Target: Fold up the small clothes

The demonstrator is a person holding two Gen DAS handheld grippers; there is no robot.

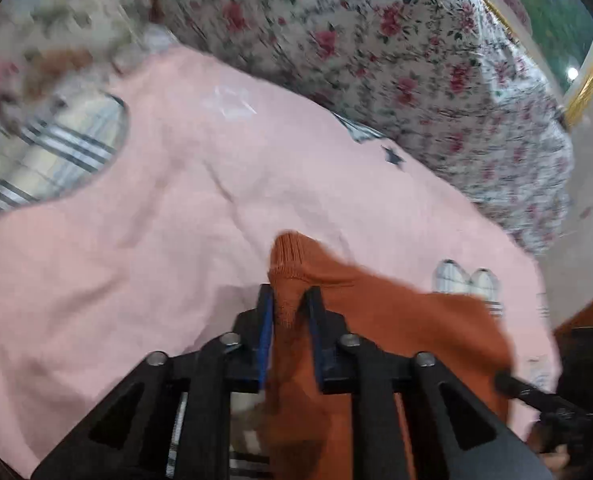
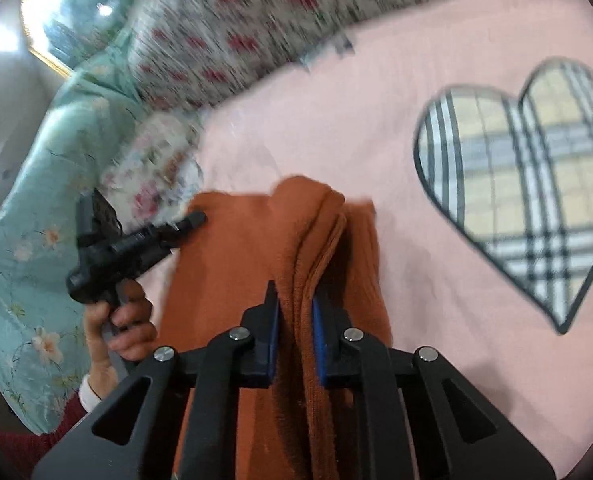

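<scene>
Here, both tongs are nearly closed, each pinching the same rust-orange knitted garment [image 1: 396, 320]. The left gripper [image 1: 290, 312] has a ribbed edge bunched between its blue pads, and the rest of the cloth trails off to its right. The right gripper [image 2: 295, 312] clamps several gathered layers, which hang toward the camera and spread to its left. Beneath and beyond both tongs lies a pink bedsheet [image 1: 116, 220] printed with a plaid heart [image 2: 524, 184]. The knit looks light, soft and floppy, likely to sag and stretch, so corners and the ribbed hem seem the surest holds. No brand, label or readable writing shows.
</scene>
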